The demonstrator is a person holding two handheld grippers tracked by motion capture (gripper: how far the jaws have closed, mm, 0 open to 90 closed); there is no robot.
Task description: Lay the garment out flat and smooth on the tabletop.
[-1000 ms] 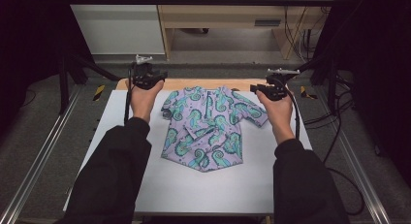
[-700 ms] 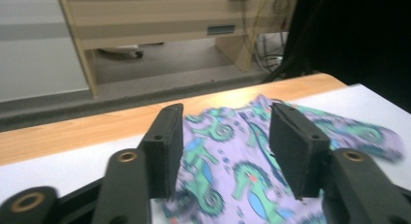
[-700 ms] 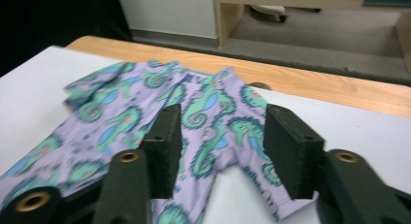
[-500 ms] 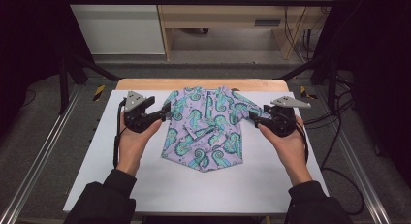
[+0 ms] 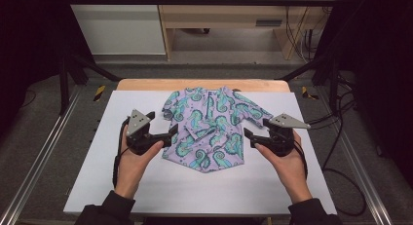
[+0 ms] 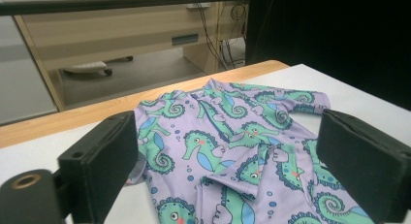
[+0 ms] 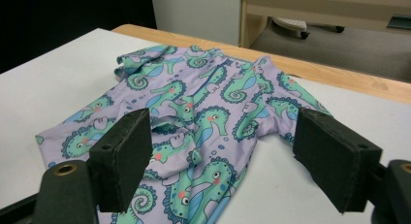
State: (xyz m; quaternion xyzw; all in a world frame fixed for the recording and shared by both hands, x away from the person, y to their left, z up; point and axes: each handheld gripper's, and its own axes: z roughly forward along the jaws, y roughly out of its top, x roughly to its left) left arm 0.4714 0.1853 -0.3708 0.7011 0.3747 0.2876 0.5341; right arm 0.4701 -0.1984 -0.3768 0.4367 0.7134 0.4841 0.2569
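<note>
Item: shirt (image 5: 208, 127), lilac with a green seahorse print, short sleeves.
Position: flat on the white board (image 5: 87, 186), towards its far middle; collar end near the bare wood edge (image 5: 146, 84) of the table.
Condition: rumpled; a fold of cloth is turned over near the middle (image 6: 252, 161), and the near hem lies uneven (image 7: 194, 185).
Left gripper (image 5: 171, 132): held in the person's left hand (image 5: 131, 161), just beside the shirt's left edge, jaws pointing in at it. Jaws spread wide, nothing between them; in the left gripper view the shirt lies beyond and between the two black pads (image 6: 104, 161).
Right gripper (image 5: 248, 136): held in the right hand (image 5: 290, 164), just beside the shirt's right edge under the sleeve (image 5: 253, 113), jaws pointing in. Jaws likewise spread, holding nothing; pads (image 7: 334, 156) stand to either side of the shirt's lower half.
Contact: whether either gripper's tips touch the cloth cannot be told.
Surroundings: grey floor, metal rails (image 5: 39, 157), cables (image 5: 341, 152) at the right.
</note>
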